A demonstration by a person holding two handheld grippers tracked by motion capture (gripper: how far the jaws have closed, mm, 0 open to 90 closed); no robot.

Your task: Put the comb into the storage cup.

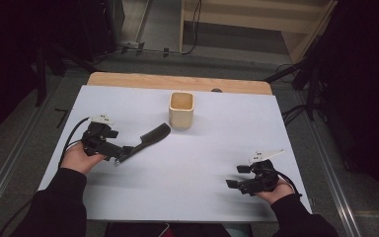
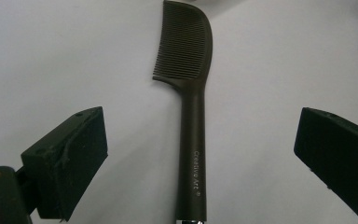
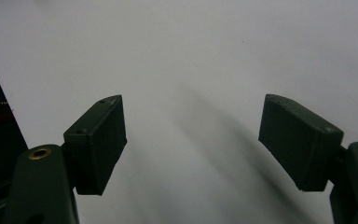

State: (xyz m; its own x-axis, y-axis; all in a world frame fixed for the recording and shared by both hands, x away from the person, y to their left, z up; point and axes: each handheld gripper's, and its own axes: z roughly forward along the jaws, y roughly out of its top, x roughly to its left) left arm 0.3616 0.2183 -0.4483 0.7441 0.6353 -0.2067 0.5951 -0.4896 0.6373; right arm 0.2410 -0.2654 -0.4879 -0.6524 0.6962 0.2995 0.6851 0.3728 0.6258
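Note:
A black comb (image 1: 151, 137) lies on the white table sheet (image 1: 207, 153), teeth toward the beige cup (image 1: 181, 109). My left gripper (image 1: 120, 155) sits at the handle end of the comb. In the left gripper view the comb (image 2: 192, 112) runs up between the jaws of my left gripper (image 2: 200, 133), which stand wide open with clear gaps on both sides of the handle. Near the front right of the sheet my right gripper (image 1: 236, 176) rests in the person's hand. Its jaws are open in the right gripper view (image 3: 191, 126), over bare sheet.
The open-topped beige cup stands upright at the back middle of the sheet. A wooden table edge (image 1: 177, 81) shows behind the sheet. Dark stands and cables (image 1: 296, 74) surround the table on the floor.

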